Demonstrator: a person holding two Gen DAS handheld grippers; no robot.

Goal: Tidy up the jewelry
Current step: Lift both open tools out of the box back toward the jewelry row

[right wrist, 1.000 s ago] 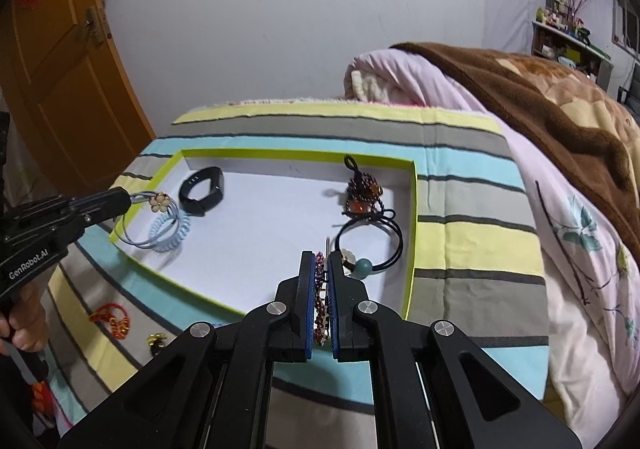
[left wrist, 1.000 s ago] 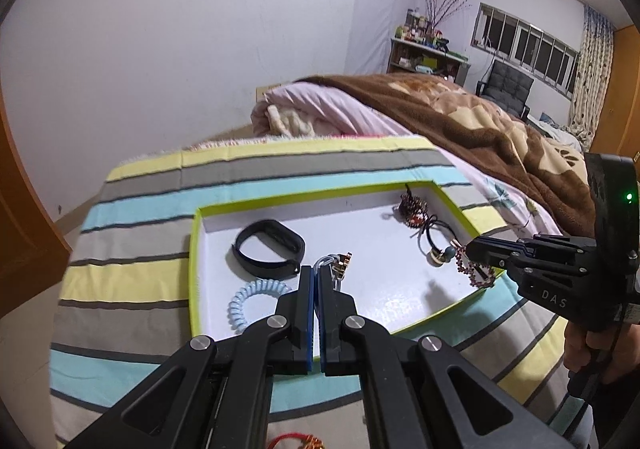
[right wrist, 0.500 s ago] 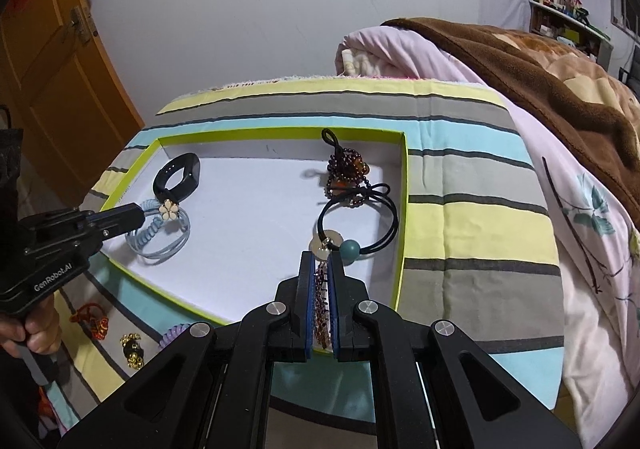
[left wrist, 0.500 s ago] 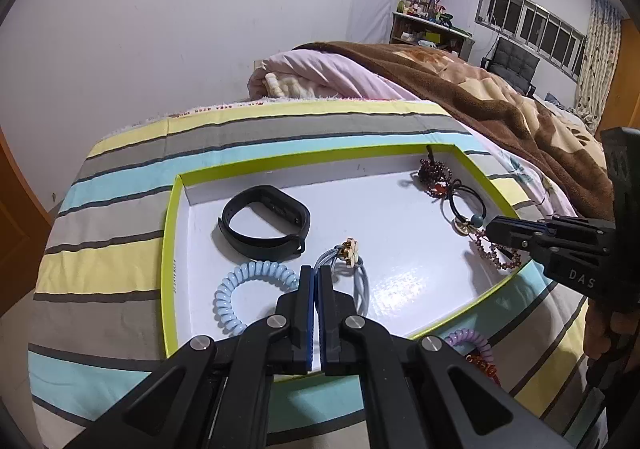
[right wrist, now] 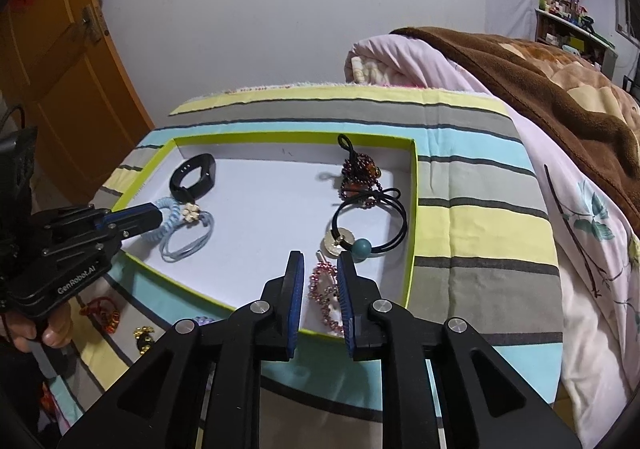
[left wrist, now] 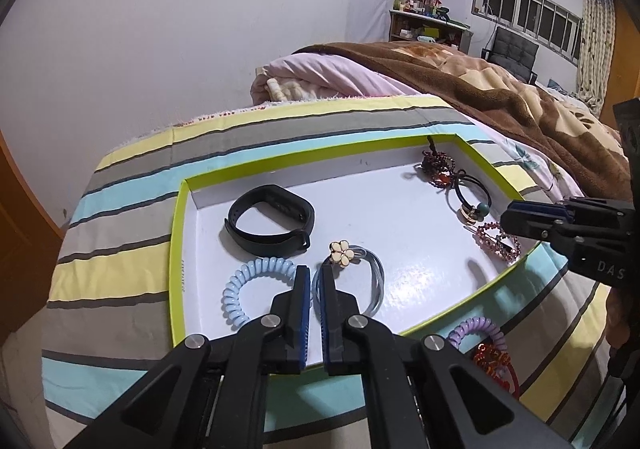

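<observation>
- Striped cotton bedding (left wrist: 132, 281) in yellow, grey and pale blue covered the bed, with a fuzzy brown blanket (left wrist: 520, 105) heaped behind it against a plain white wall.
- On the stripes sat a shallow white cardboard tray (left wrist: 178, 249) with lime-green edges.
- Left gripper (left wrist: 314, 277) hovered low over the tray's near side, its jaws opening, a narrow gap between the blue pads; the grey-blue elastic hair tie (left wrist: 376, 273) with a cream flower charm lay slack on the tray floor, one strand running between the tips.
- Just beside it lay a pale blue coiled spiral tie (left wrist: 240, 289), and behind that a matte black rubber wristband (left wrist: 272, 221).
- Right gripper (right wrist: 320, 269) was opening too, jaws parted, the pink beaded hair clip (right wrist: 324, 289) lying between them in the tray's near corner, pads off it.
- Beyond the clip: a black elastic loop (right wrist: 372, 217) with a teal bead, and a dark red beaded cluster (right wrist: 360, 173).
</observation>
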